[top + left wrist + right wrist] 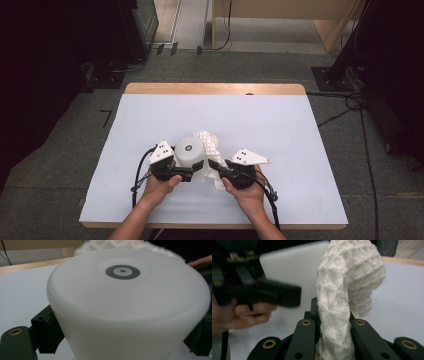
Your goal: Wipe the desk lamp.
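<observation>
Left gripper (192, 172) clamps a white dome-shaped lamp (190, 151) by its lower sides, one jaw on each flank; seen close in the left gripper view, lamp (127, 310) upright, grey round button on top. Lamp stands on the light table cover (280, 130), near the person's edge, about mid-width. Right gripper (216, 166) is closed tight on a white waffle-weave cloth (212, 145), the fabric pinched between its jaws in the right gripper view and rising in a bunched fold (347, 290). Cloth touches the lamp's right side and drapes behind it. Left hand (160, 187) and right hand (247, 192) hold the grippers, close together, the lamp between them
</observation>
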`<state>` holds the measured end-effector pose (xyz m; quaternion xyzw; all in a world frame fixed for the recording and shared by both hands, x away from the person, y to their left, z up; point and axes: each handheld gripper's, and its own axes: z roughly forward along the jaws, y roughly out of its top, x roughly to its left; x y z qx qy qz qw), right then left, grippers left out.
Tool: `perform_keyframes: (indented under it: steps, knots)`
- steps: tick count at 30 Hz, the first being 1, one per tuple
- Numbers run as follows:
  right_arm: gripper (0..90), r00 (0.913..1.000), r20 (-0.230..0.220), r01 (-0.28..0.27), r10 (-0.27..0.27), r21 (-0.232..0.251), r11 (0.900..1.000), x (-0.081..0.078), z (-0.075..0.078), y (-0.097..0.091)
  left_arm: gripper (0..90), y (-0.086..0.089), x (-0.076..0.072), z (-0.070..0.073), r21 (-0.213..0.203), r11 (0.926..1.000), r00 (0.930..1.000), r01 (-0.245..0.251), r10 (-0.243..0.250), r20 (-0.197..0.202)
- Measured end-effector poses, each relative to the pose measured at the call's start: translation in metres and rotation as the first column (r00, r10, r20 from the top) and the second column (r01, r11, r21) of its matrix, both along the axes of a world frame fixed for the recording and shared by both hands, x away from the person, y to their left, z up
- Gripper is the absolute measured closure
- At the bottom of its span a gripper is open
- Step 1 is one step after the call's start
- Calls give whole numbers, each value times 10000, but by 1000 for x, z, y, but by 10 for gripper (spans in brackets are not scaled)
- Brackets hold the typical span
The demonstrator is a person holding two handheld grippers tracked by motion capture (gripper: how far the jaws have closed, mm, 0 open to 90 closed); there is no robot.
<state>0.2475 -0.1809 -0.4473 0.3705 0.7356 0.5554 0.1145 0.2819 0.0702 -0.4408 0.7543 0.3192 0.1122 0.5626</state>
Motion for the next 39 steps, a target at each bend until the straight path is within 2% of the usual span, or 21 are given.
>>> perform_keyframes:
  steps: [4,7,8,9,10,13,18,21,24,27,28,29,30,32,33,36,39]
  knots:
    - [802,9987,-499,-71,58,-266,9996,3,-15,5,90,7,2,3,-137,9998,9999,-121,121,-6]
    - [803,9985,-539,-65,41,-449,9990,3,-17,8,90,6,3,1,-34,10000,10000,-94,94,-20]
    - [803,9989,-475,-45,25,-418,9991,3,-16,8,90,5,3,0,19,10000,10000,-73,73,-10]
    - [803,9994,-344,16,-23,-204,9998,2,-9,6,90,0,1,-2,266,9996,10000,38,-39,25]
    - [803,9994,-344,16,-23,-204,9998,2,-9,6,90,0,1,-2,266,9996,10000,38,-39,25]
    - [803,9997,151,166,-165,-41,9999,-1,5,-1,90,-10,-3,-7,673,9974,9995,271,-279,113]
    - [803,9994,227,252,-254,111,9996,0,8,-6,90,-13,-3,-7,725,9968,9992,334,-350,202]
    - [802,9999,-75,99,-100,-143,9998,3,0,-3,90,-8,-1,-4,545,9984,9995,176,-190,249]
    - [801,9968,-789,-181,138,-547,9983,9,-14,-1,90,-3,1,0,305,9995,9995,18,-27,304]
    - [801,9942,-1080,-68,19,-454,9989,13,-20,-5,90,-2,2,2,275,9996,9992,-92,81,402]
    - [801,9946,-1039,11,-59,-463,9989,13,-20,-6,90,-3,2,1,422,9989,9987,-201,180,482]
    - [802,9958,-897,180,-208,-317,9993,13,-16,-11,90,-8,1,-3,971,9940,9962,-506,433,756]
    - [802,9958,-897,180,-208,-317,9993,13,-16,-11,90,-8,1,-3,971,9940,9962,-506,433,756]
    - [802,9960,-706,532,-541,-151,9985,13,-11,-20,89,-14,0,-9,1588,9833,9909,-894,716,1142]
    - [802,9960,-706,532,-541,-151,9985,13,-11,-20,89,-14,0,-9,1588,9833,9909,-894,716,1142]
    - [802,9951,-584,798,-800,-52,9968,13,-8,-28,89,-17,0,-13,2015,9739,9866,-1050,766,1440]
    - [801,9938,-578,945,-954,-186,9954,13,-9,-32,89,-16,0,-21,2200,9693,9878,-1097,816,1329]
